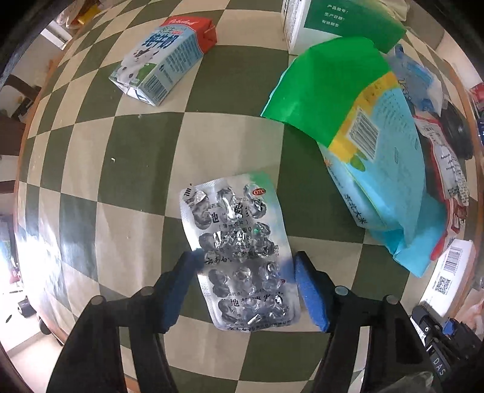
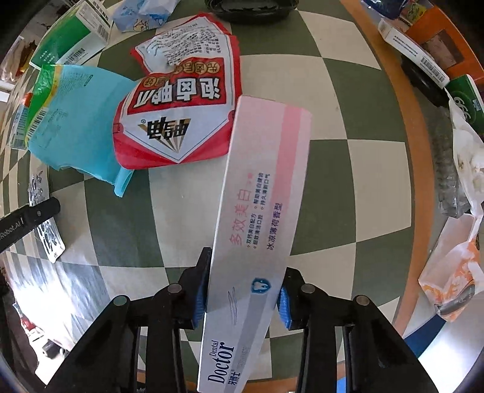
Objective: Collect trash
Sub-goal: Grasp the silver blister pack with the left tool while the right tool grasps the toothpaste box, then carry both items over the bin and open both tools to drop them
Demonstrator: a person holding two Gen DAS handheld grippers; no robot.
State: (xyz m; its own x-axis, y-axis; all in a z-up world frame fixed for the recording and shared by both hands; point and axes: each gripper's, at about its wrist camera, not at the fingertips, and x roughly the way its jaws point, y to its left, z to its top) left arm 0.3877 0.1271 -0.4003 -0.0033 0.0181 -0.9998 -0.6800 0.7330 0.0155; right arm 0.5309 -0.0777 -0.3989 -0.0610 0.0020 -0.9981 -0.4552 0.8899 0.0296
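A used silver blister pack [image 1: 240, 254] lies on the green-and-cream checkered table [image 1: 145, 157]. My left gripper [image 1: 245, 266] straddles it, one blue pad on each long edge, jaws wide and not pressing it. The pack also shows at the left edge of the right wrist view [image 2: 45, 226], under the left gripper's black finger [image 2: 30, 219]. My right gripper [image 2: 242, 287] is shut on a long pink-and-white toothpaste box [image 2: 263, 211], held above the table and pointing forward.
A milk carton [image 1: 163, 60] lies far left. A green-and-blue bag [image 1: 363, 145] and a red snack bag [image 2: 181, 105] lie ahead. A green-white box [image 1: 332, 21] stands at the back. Boxes, paper wrappers [image 2: 450, 266] and a dark tray sit along the right rim.
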